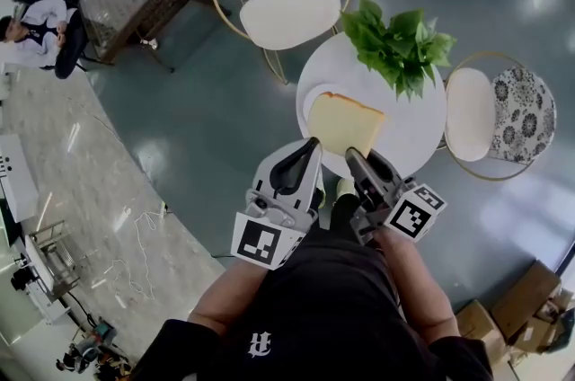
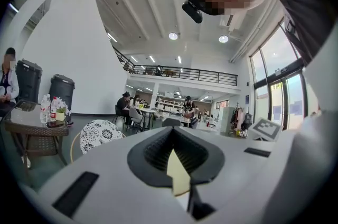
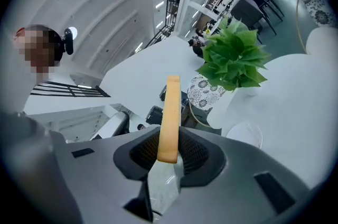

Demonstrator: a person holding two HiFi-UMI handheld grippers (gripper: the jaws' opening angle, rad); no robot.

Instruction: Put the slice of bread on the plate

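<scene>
A thick slice of bread (image 1: 346, 123) with a golden crust hangs over the near part of the round white table (image 1: 418, 132). My right gripper (image 1: 352, 155) is shut on its near edge. In the right gripper view the slice (image 3: 170, 112) stands edge-on between the jaws of the right gripper (image 3: 169, 138). A small white plate (image 1: 310, 103) lies on the table, mostly hidden under the bread; in the right gripper view the plate (image 3: 244, 136) lies ahead and to the right. My left gripper (image 1: 312, 143) sits just left of the bread, jaws together and holding nothing, as the left gripper (image 2: 174, 151) also shows in its own view.
A leafy green plant (image 1: 400, 42) stands on the table's far side. White-seated chairs (image 1: 287, 11) (image 1: 472, 114) flank the table. A wicker side table (image 1: 135, 2) with bottles and a seated person (image 1: 36, 24) are at the far left. Cardboard boxes (image 1: 526, 303) sit lower right.
</scene>
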